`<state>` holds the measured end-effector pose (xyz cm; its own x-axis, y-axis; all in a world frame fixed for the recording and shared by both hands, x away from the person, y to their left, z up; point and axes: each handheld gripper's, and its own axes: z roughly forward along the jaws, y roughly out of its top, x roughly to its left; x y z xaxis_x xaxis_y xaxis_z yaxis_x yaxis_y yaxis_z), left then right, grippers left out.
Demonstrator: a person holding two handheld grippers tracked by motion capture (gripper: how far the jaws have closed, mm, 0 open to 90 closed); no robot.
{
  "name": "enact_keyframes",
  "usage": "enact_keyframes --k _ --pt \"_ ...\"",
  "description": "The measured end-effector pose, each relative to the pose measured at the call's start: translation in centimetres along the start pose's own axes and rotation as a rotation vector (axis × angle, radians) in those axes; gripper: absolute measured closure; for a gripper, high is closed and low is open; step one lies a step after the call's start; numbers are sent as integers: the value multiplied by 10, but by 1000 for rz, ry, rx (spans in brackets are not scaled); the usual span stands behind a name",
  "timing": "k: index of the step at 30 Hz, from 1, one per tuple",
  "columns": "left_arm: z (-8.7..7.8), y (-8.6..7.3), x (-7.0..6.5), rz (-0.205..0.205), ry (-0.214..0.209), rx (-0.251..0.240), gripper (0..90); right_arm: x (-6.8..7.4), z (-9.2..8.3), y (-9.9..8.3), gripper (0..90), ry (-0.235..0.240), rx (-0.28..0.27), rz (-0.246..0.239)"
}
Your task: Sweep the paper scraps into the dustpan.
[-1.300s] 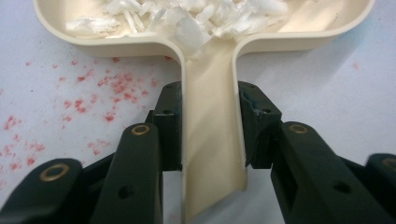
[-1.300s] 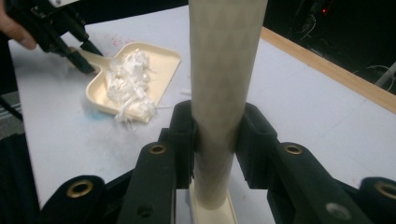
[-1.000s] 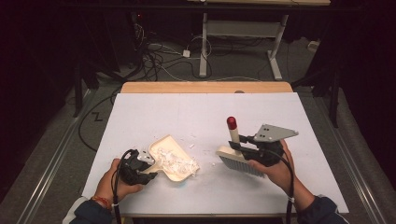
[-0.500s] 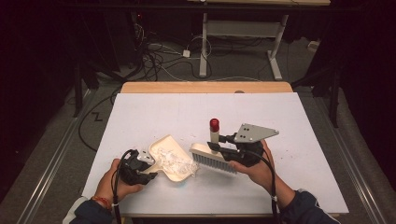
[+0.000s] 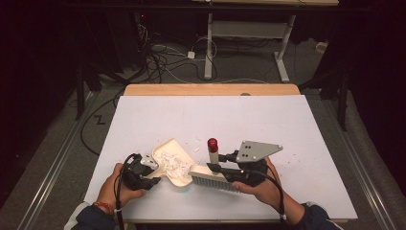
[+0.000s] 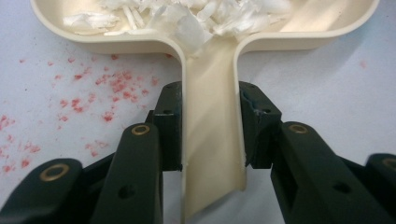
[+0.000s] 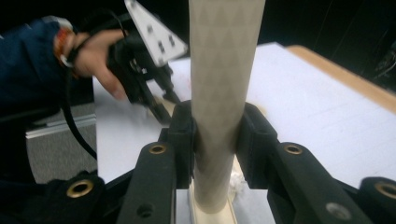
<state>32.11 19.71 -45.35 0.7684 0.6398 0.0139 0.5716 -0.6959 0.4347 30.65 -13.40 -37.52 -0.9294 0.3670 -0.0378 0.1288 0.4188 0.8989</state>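
Observation:
A cream dustpan (image 5: pixel 173 164) lies on the white table near its front edge, with white paper scraps (image 5: pixel 172 162) in its tray. My left gripper (image 5: pixel 147 175) is shut on the dustpan's handle (image 6: pixel 212 140), which runs up between the jaws to the scrap-filled tray (image 6: pixel 196 18). My right gripper (image 5: pixel 215 167) is shut on the upright handle (image 7: pixel 223 93) of a hand brush (image 5: pixel 212 178). The brush has a red tip (image 5: pixel 212 143), and its bristles rest at the dustpan's right rim.
A few white scraps (image 5: pixel 195 142) lie on the table just beyond the dustpan. Reddish specks (image 6: pixel 93 93) mark the table surface left of the pan handle. A wooden strip (image 5: pixel 210 89) runs along the far edge. Cables and desk legs (image 5: pixel 208 43) stand on the floor behind.
My right gripper has carried the brush leftward across the table until its bristles meet the dustpan. The left gripper and the dustpan have stayed in place.

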Motion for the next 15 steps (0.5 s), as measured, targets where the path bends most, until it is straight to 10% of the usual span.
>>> enact_keyframes --k 15 --pt "-1 0 -1 -2 -2 18 632 -12 1 8 709 -142 14 -68"
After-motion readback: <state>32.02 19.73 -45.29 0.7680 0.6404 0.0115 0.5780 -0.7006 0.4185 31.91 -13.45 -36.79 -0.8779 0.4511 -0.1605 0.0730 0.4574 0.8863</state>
